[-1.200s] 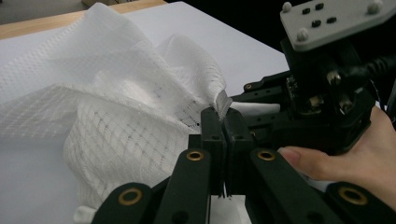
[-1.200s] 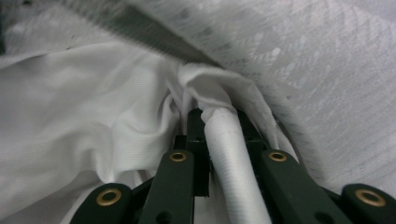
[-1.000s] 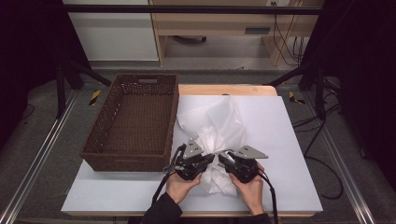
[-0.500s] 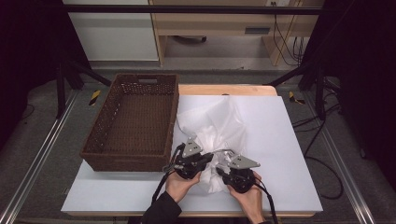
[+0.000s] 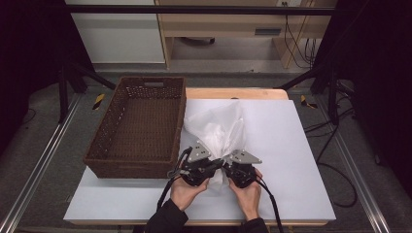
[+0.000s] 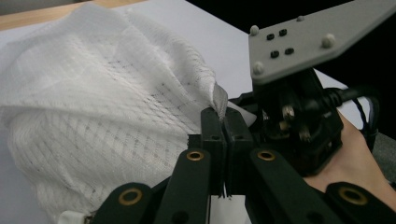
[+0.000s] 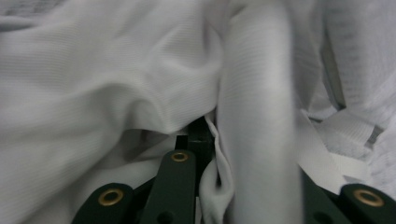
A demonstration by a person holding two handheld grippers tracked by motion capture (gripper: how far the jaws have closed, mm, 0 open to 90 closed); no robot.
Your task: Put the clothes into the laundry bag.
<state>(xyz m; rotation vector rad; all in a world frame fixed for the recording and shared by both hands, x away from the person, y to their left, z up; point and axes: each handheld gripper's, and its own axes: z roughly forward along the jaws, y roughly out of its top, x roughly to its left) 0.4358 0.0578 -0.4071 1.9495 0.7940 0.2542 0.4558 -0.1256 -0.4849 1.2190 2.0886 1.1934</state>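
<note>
1. A crumpled white mesh garment of thin, gridded fabric [image 5: 217,132] is seen at the centre of the high view, lying on the white sheet that covers the desk [image 5: 291,145], just to the right of a dark brown woven rectangular basket [image 5: 138,127].

2. The left tool [image 6: 223,122] is clamped on a narrow edge of the garment; in the left gripper view its black jaws are pressed together with a strip of hem standing up between them. The edge appears to be pinched there so that one corner is fixed while the rest of the cloth is worked.

3. The right tool [image 5: 232,169] is set close beside the left one at the lower centre of the high view. Its jaws have just been closing, and in the right gripper view a thick fold of white fabric is caught between them, so it is judged to be gripping the garment.

4. Both grips are kept at the near edge, probably so that the cloth can be pulled taut or lifted.

5. The basket is left empty beside the garment, presumably as its destination.
</note>
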